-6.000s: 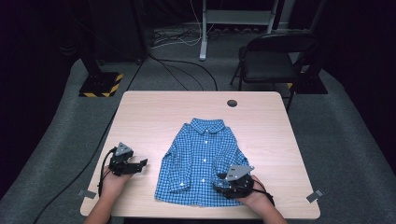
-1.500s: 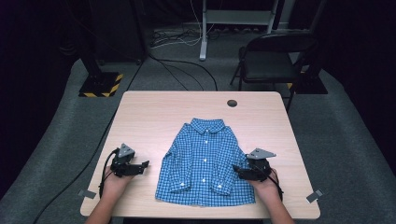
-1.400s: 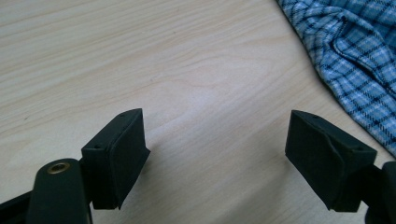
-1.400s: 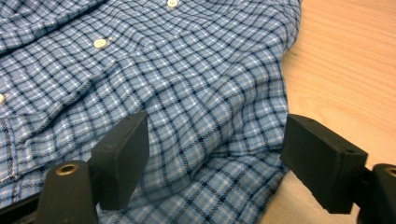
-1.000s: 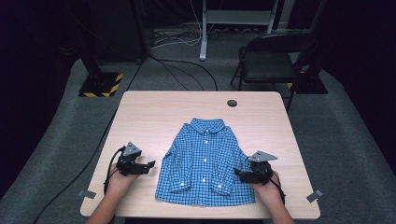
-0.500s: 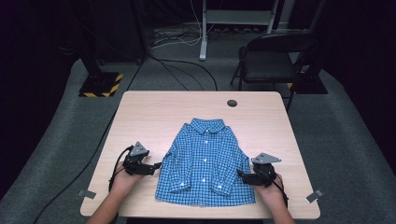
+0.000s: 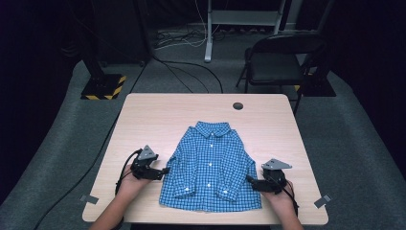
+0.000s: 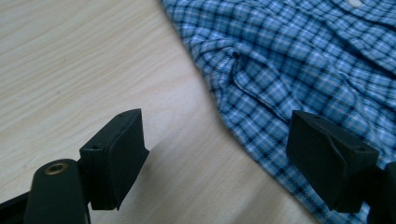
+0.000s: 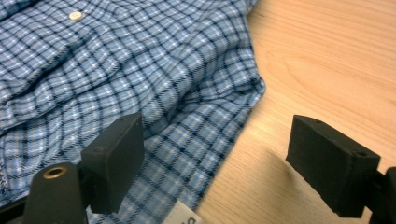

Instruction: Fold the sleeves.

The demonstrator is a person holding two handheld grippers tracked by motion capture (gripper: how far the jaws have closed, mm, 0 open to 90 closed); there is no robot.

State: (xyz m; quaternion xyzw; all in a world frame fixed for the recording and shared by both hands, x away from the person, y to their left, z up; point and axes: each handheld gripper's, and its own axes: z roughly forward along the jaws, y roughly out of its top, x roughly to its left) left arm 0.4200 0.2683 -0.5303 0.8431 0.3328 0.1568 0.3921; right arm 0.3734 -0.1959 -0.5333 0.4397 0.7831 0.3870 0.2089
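Light wood table [image 7: 158, 115] on grey carpet in a dark room, black chair [image 7: 275, 60] behind it, blue checked shirt [image 7: 210, 167] lying flat, buttoned, collar away from the person, on the near middle of the table. Left gripper [image 7: 163, 171] sits low at the shirt's left edge, jaws wide apart with nothing clamped, pointing at the sleeve; right gripper [image 7: 250, 179] at the shirt's right edge near the hem, jaws also spread and empty. A white label [image 9: 184, 215] at the hem is cut off in the right gripper view, unreadable.
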